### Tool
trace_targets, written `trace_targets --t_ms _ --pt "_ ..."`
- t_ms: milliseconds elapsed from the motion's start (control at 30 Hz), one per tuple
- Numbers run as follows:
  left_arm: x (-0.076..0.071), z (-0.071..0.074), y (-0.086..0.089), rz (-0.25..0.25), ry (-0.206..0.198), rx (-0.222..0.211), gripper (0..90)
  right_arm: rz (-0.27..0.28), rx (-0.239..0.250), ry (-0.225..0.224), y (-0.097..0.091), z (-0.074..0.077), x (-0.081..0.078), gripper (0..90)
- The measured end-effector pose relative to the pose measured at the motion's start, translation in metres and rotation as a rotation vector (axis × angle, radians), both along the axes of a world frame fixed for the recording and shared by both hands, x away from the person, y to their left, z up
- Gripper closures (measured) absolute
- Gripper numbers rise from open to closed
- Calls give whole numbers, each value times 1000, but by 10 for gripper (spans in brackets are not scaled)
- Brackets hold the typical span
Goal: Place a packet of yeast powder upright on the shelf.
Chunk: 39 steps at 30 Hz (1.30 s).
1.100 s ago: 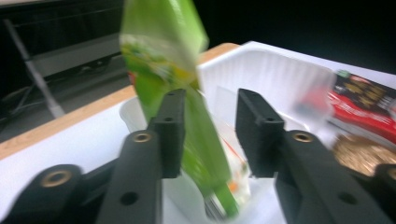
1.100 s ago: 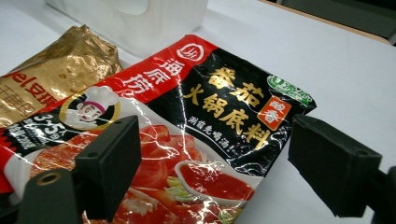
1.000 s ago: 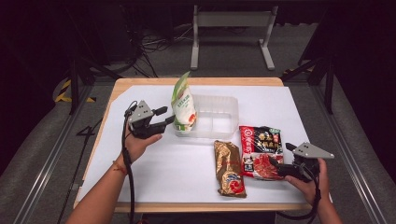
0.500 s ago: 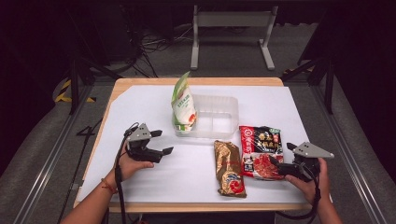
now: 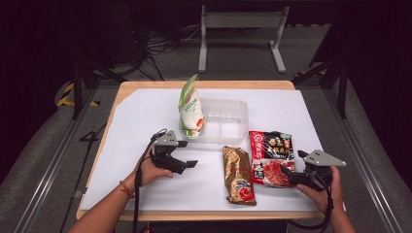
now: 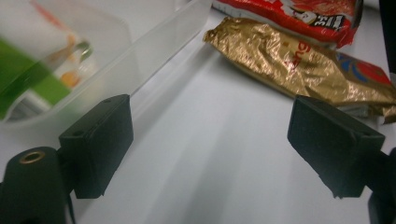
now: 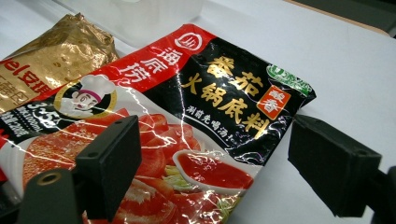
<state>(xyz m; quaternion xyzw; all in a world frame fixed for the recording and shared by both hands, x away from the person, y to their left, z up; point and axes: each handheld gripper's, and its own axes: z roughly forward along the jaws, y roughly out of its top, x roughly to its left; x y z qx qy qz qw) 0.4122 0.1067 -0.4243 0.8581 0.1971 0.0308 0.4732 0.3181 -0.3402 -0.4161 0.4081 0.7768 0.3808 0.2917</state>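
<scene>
A green and white pouch [image 5: 190,113] stands upright in the left end of a clear plastic tub [image 5: 231,121]. In front of the tub lie a gold packet [image 5: 238,174] and a red and black soup-base packet [image 5: 270,156]. My left gripper [image 5: 187,162] is open on the white sheet, left of the gold packet [image 6: 299,58], with the tub [image 6: 154,51] and pouch [image 6: 32,70] ahead on its left. My right gripper [image 5: 287,171] is open, its jaws low over the near right corner of the red packet [image 7: 196,121], with nothing clamped.
A white sheet [image 5: 145,116] covers the wooden table [image 5: 127,87]. A metal stand [image 5: 241,29] and cables sit on the floor beyond the far edge. Bare sheet lies left of my left gripper and right of the red packet.
My left gripper has let go of the green pouch and drawn back toward the near side, then shifted right toward the gold packet. The right gripper has stayed put.
</scene>
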Motion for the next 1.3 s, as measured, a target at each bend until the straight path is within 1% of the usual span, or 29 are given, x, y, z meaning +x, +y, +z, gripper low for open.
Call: trace_targets --t_ms 67,100,133,200,267,300,333,367,400,433,500,533,633,667,700,733,833,867,900,967,1033,1067,1100,1133,1167,1200,1233,1267,1300 --pt "5 2 -12 -23 25 -2 154 0 10 -2 0 1 -3 180" --pt "7 2 -16 -32 31 -2 158 -2 8 -2 -1 1 -3 180" --pt "7 2 -16 -32 31 -2 158 -4 6 -1 -1 1 -3 180" --pt "16 1 -37 -66 76 -3 161 -10 11 1 -3 1 -3 180" --pt "19 -1 -49 -81 100 3 165 -12 9 -1 -3 1 -4 180" --pt "19 -1 -49 -81 100 3 163 -12 9 -1 -3 1 -4 180" --pt "21 -3 -60 -104 126 10 161 -10 3 -4 -2 1 -6 179" --pt "22 -4 -63 -113 130 6 161 -9 -2 -7 -3 1 -7 179" --pt "23 -5 -67 -121 151 -5 161 -8 -2 -8 -3 2 -7 179" --pt "24 -6 -72 -127 162 -9 161 -8 1 -8 -3 2 -7 179" --pt "26 -9 -81 -123 167 13 158 -3 -4 -7 -3 1 -7 179" --pt "26 -10 -86 -115 184 17 155 -2 -10 -7 -2 1 -7 179" --pt "27 -13 -95 -122 203 26 150 1 -13 -14 -3 2 -9 179" --pt "27 -13 -95 -122 203 26 147 1 -13 -14 -3 2 -9 179" --pt "28 -17 -101 -124 228 28 134 0 -8 -17 -3 3 -9 179" --pt "29 -18 -104 -117 235 30 122 1 -7 -17 -3 3 -9 179" --pt "32 -21 -108 -101 246 33 123 -1 -10 -13 -3 1 -9 179" --pt "35 -24 -111 -80 262 34 123 -2 -14 -11 -3 1 -9 179" --pt "35 -24 -111 -80 262 34 133 -2 -14 -11 -3 1 -9 179" --pt "35 -26 -115 -76 282 29 134 -6 -15 -10 -4 1 -10 179" --pt "36 -26 -119 -84 284 28 128 -9 -9 -9 -5 1 -11 179" --pt "35 -26 -121 -78 282 29 139 -10 -9 -10 -5 1 -11 179" --pt "35 -26 -122 -76 271 32 154 -10 -10 -8 -5 1 -11 179" --pt "34 -25 -123 -77 274 30 170 -9 -13 -9 -5 1 -12 179" --pt "34 -25 -122 -59 285 10 226 -9 -13 -9 -4 1 -12 179" --pt "34 -25 -122 -59 285 10 315 -8 -13 -8 -4 1 -12 180" --pt "34 -25 -122 -63 281 2 352 -8 -13 -8 -4 1 -12 179" --pt "34 -25 -122 -63 281 2 418 -8 -13 -8 -4 1 -12 179" --pt "33 -25 -121 -48 271 -12 418 -7 -13 -7 -5 1 -12 180"
